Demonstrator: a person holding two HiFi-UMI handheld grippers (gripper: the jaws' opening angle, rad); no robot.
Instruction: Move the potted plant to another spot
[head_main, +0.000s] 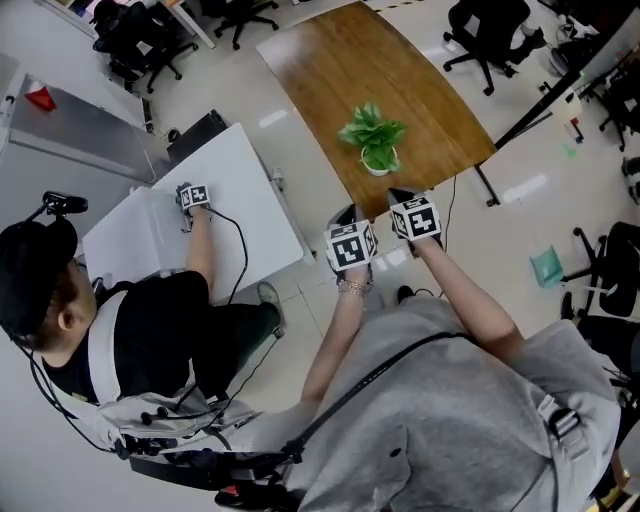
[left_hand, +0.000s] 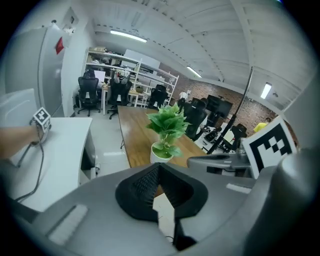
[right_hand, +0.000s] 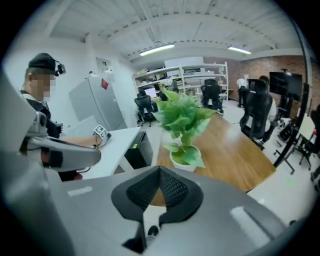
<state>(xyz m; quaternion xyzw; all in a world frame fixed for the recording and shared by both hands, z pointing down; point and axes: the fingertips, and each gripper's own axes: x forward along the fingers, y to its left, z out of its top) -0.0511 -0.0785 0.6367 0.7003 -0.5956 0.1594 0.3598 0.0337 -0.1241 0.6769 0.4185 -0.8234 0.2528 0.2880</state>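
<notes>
A small potted plant (head_main: 372, 138) with green leaves in a white pot stands near the front edge of the wooden table (head_main: 330, 60). Both grippers hang side by side just short of that edge, pointing at the plant. My left gripper (head_main: 345, 212) is shut and empty, its tips meeting; in the left gripper view the plant (left_hand: 167, 127) stands beyond the left gripper (left_hand: 159, 166). My right gripper (head_main: 400, 194) is shut with nothing in it, closest to the pot. In the right gripper view the plant (right_hand: 184, 120) rises just past the right gripper (right_hand: 160, 170).
To the left a white table (head_main: 260, 190) holds a cable and another seated person's hand with a marker cube (head_main: 193, 196). Office chairs (head_main: 487, 30) ring the far side. A black pole (head_main: 560, 90) slants at the right, and a teal dustpan (head_main: 547, 267) lies on the floor.
</notes>
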